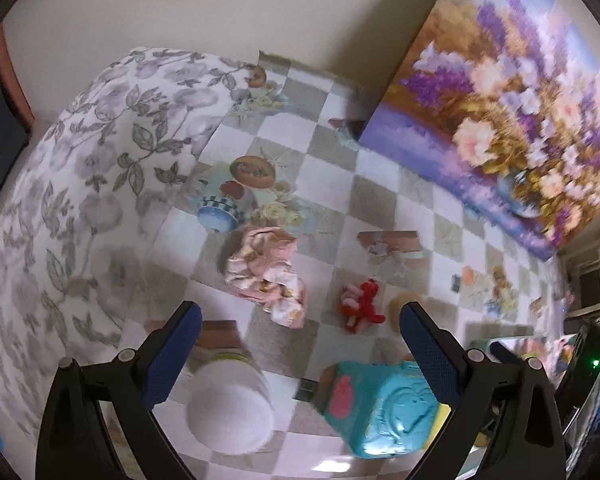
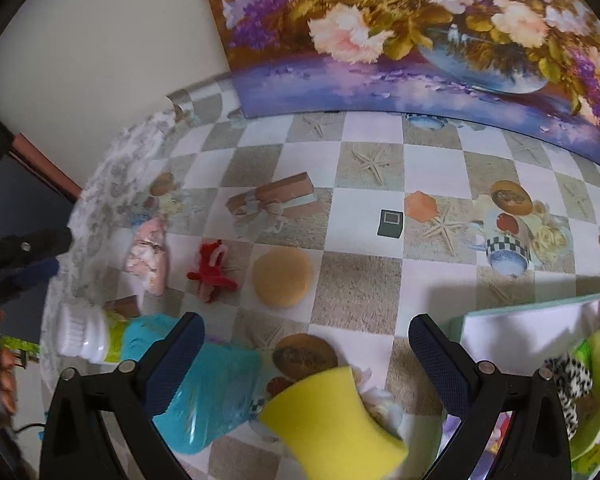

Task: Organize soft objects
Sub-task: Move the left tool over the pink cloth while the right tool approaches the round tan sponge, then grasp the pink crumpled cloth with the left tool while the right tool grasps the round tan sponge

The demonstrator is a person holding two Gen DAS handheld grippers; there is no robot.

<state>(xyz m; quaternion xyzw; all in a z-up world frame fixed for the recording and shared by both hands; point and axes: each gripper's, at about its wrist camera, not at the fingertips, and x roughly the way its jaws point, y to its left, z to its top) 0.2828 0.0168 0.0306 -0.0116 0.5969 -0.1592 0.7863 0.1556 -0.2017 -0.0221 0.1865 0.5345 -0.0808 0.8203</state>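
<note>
Yellow curvy foam sponge (image 2: 332,420) sits right between the wide-open, empty right gripper (image 2: 306,360) fingers, long axis slanting across them; left gripper (image 1: 300,354), also gaping empty, looks farther off.

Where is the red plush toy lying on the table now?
The red plush toy lies on the checkered tablecloth, between the pink crumpled cloth on its left and the round tan sponge on its right.
</note>
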